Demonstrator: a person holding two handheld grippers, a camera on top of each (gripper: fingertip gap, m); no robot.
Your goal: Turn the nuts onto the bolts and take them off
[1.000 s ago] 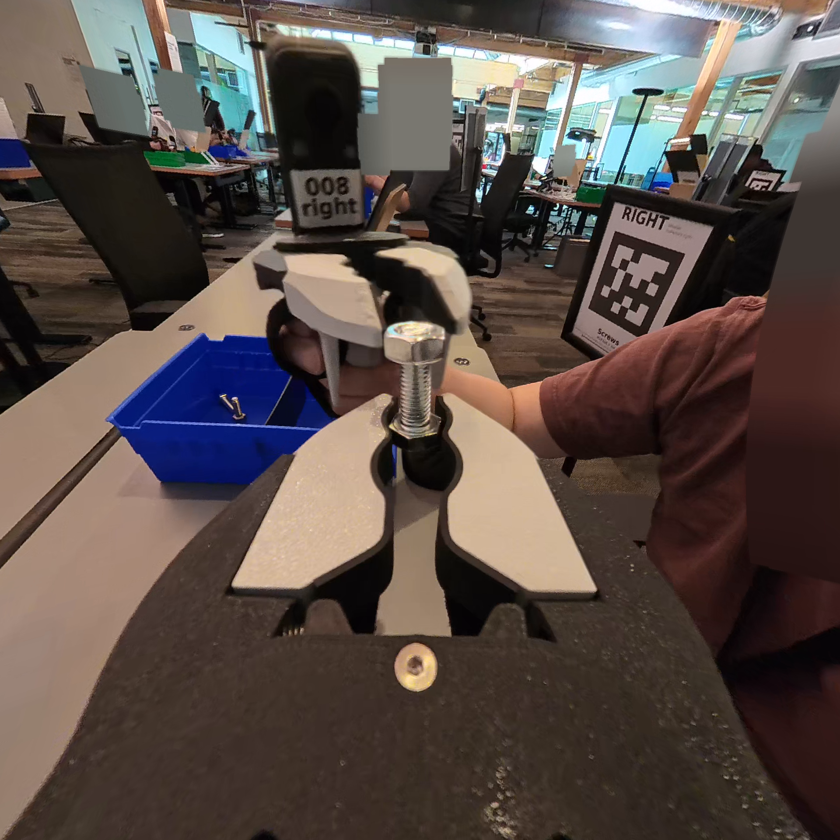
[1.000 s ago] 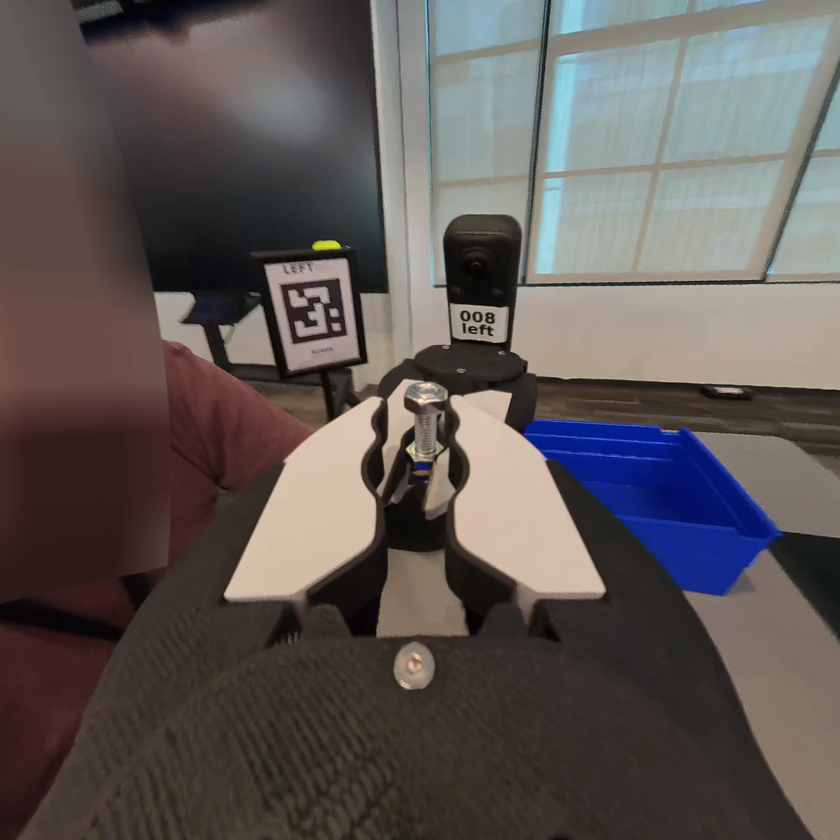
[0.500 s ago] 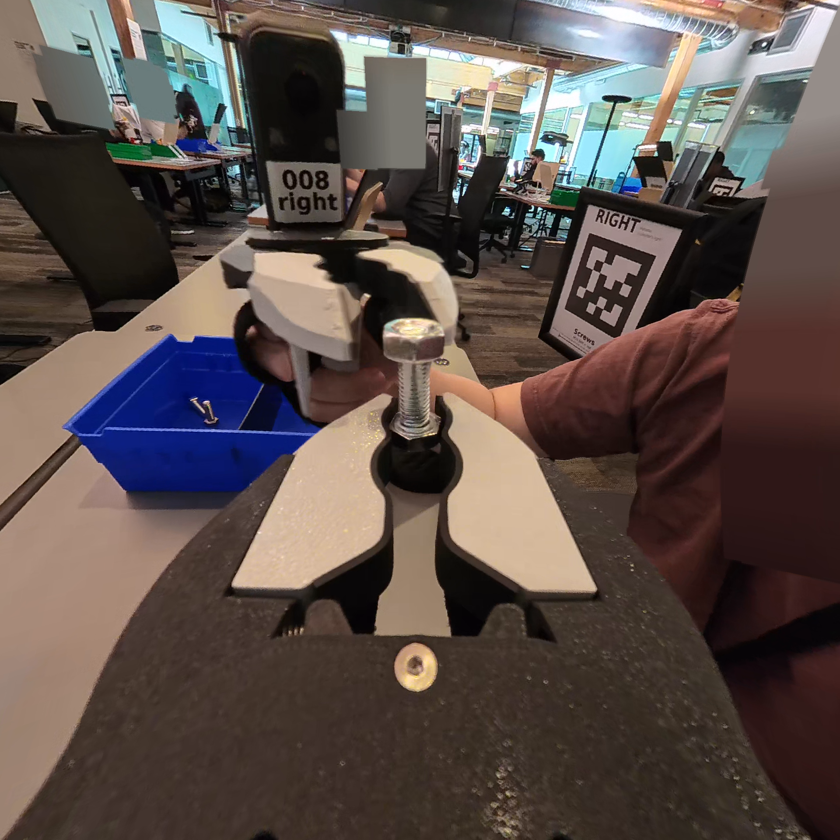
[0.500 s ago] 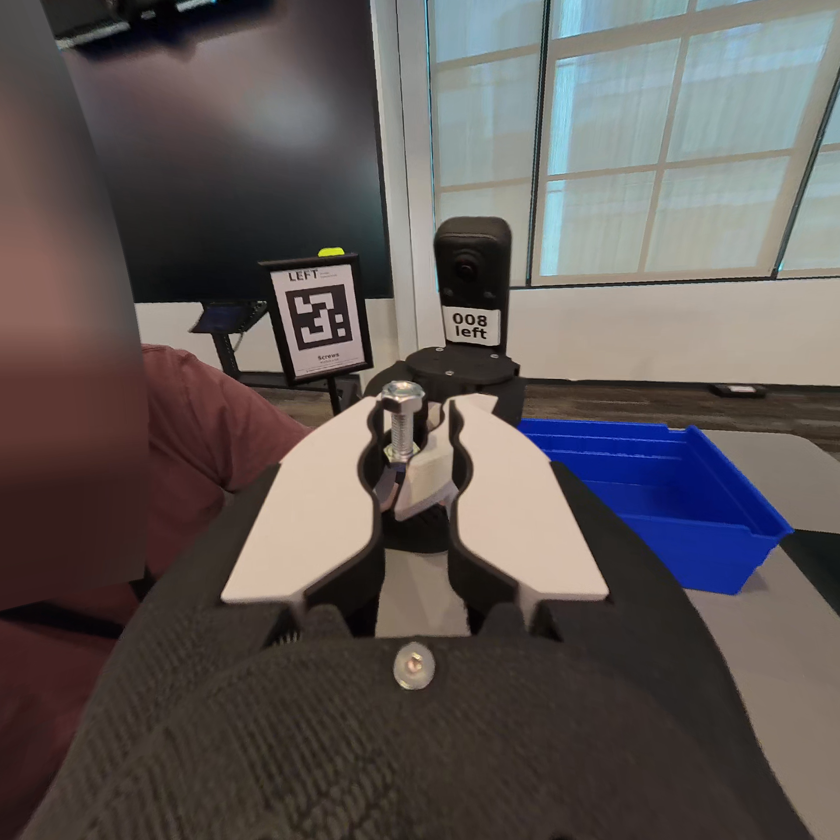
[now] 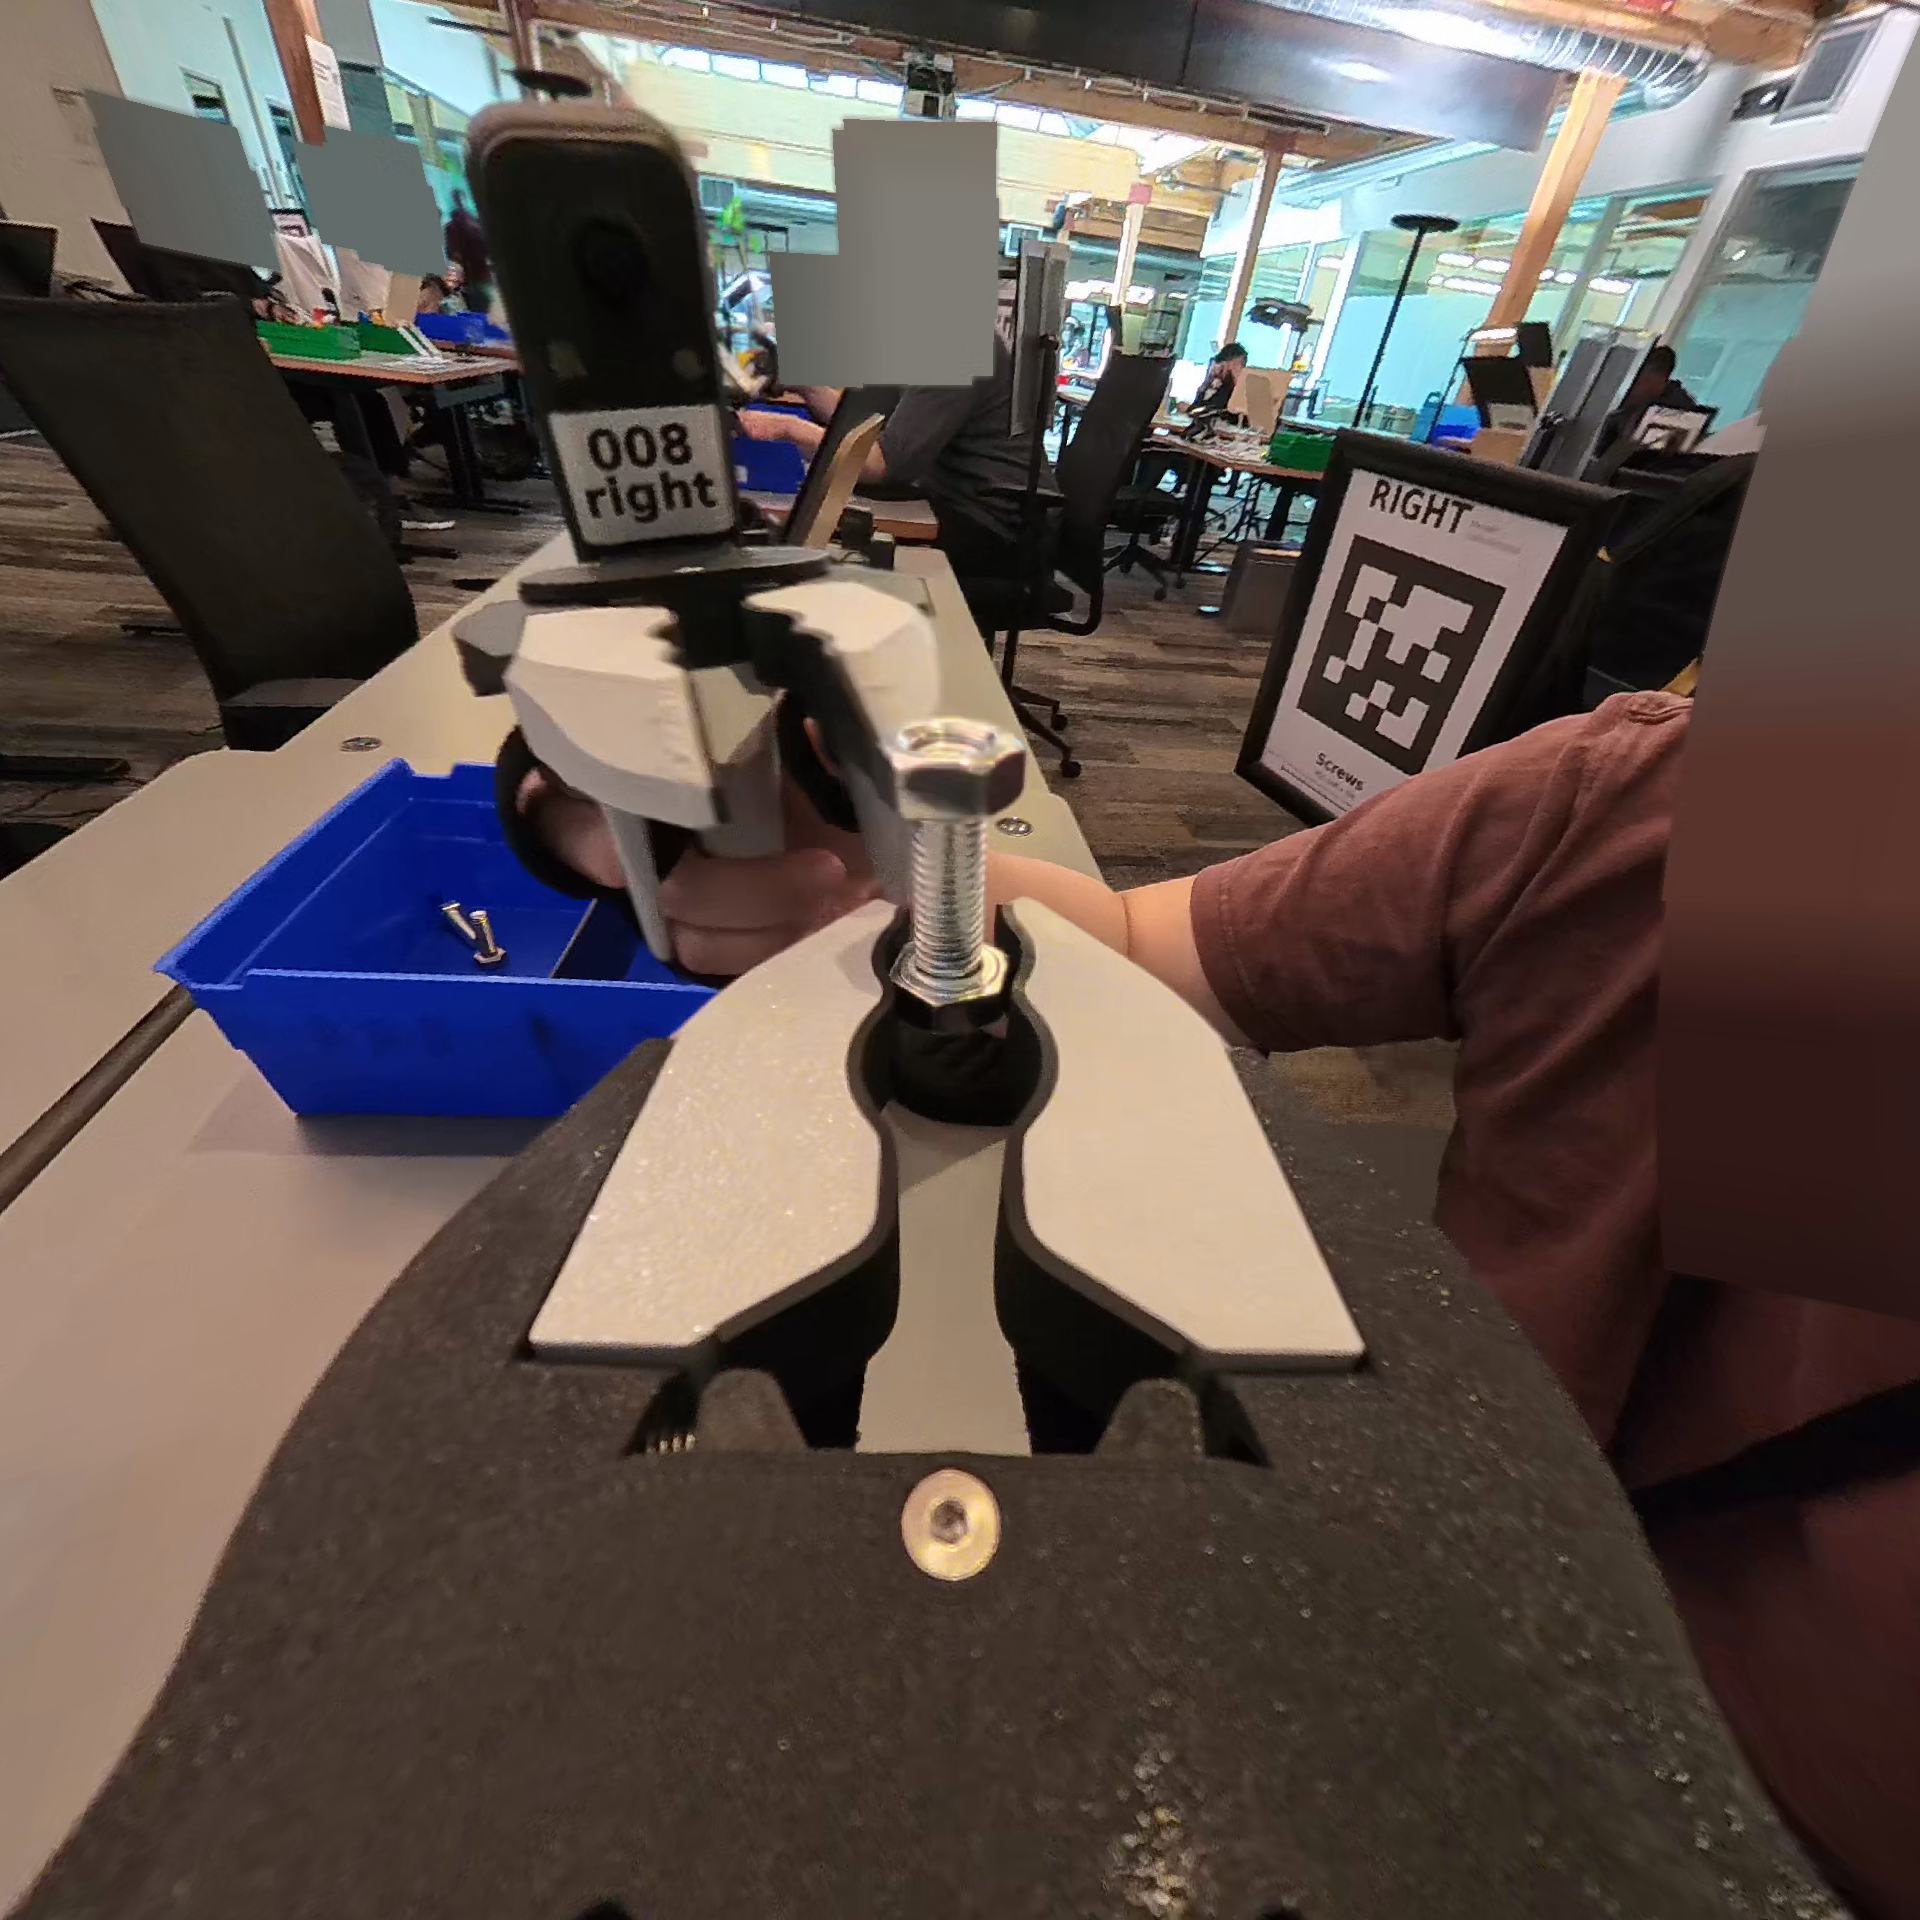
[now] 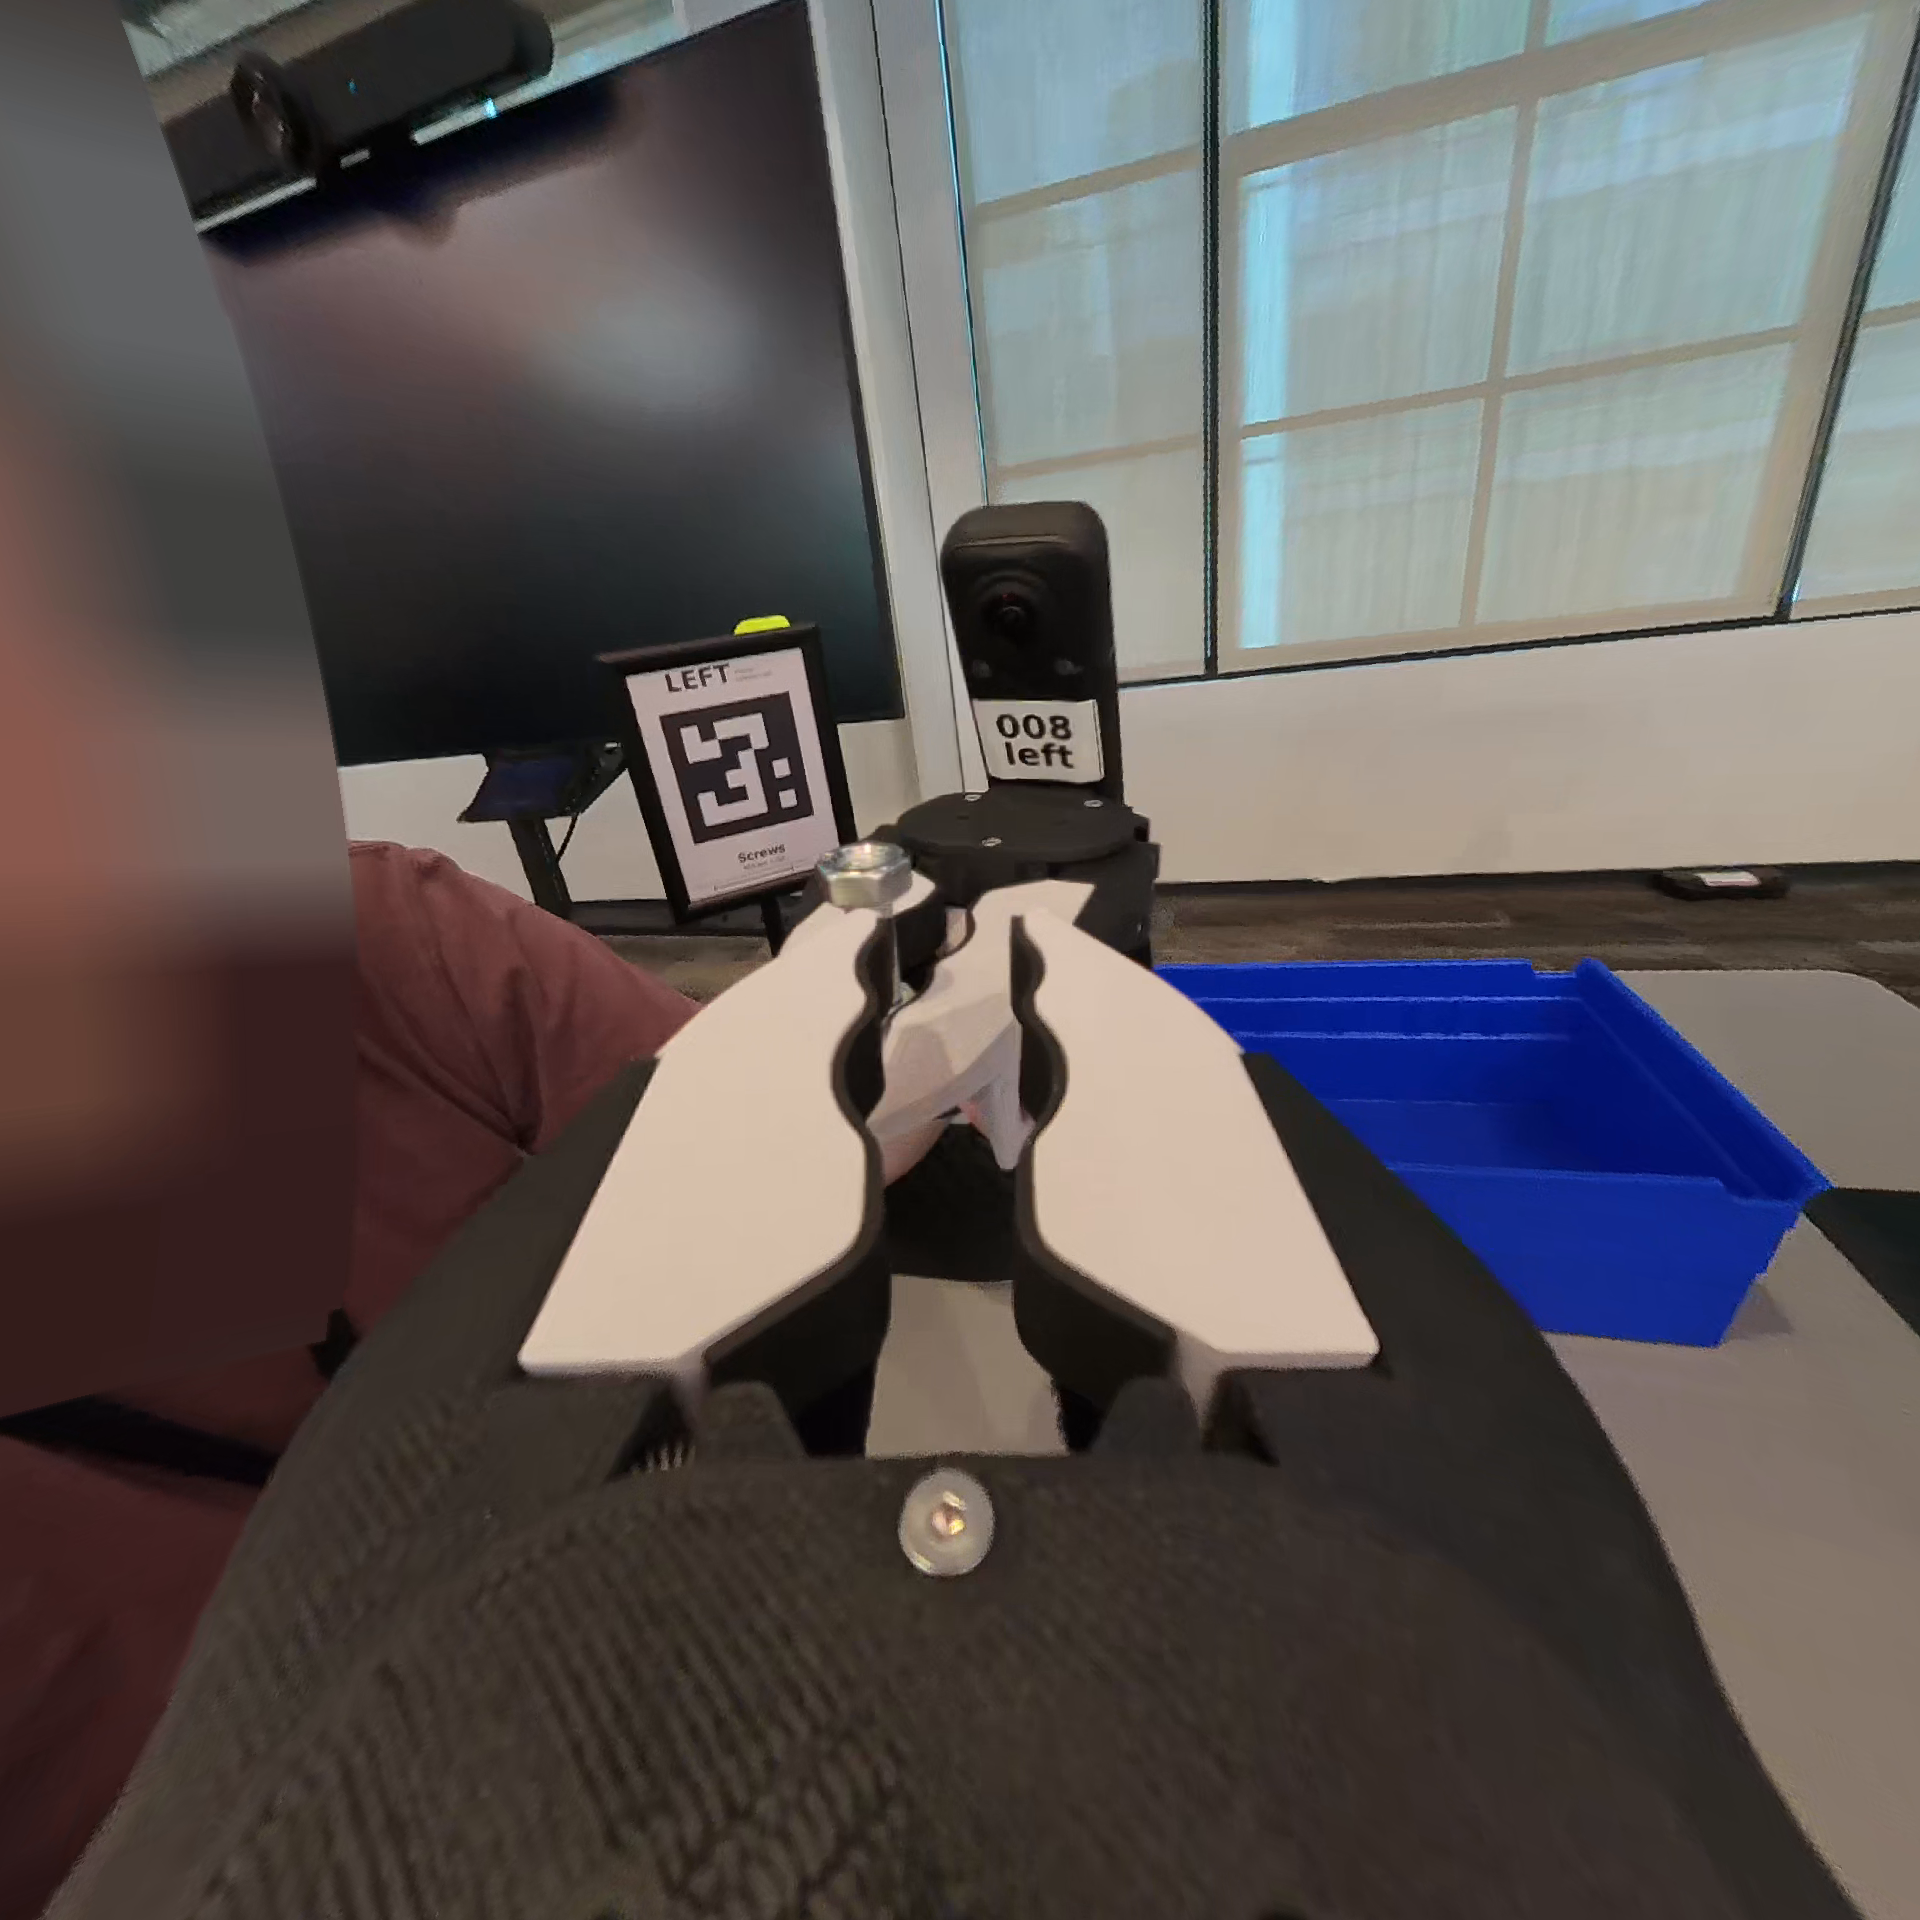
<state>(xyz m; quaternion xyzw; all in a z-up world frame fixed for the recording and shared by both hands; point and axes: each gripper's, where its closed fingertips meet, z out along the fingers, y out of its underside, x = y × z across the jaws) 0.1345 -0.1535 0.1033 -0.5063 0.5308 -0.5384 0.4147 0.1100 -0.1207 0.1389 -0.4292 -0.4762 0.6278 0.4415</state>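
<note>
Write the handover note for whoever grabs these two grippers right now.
Left gripper: shut on the nut, with the bolt standing upright out of it, head on top.
Right gripper: jaws a narrow gap apart and empty, just beside the bolt head, not on it.
Blue bin sits on the table with two small bolts inside.
Done: the nut is threaded on, far from the head.
Left: probably regrip the head with the right gripper and turn. Whether the nut is going on or coming off cannot be told from here.
</note>
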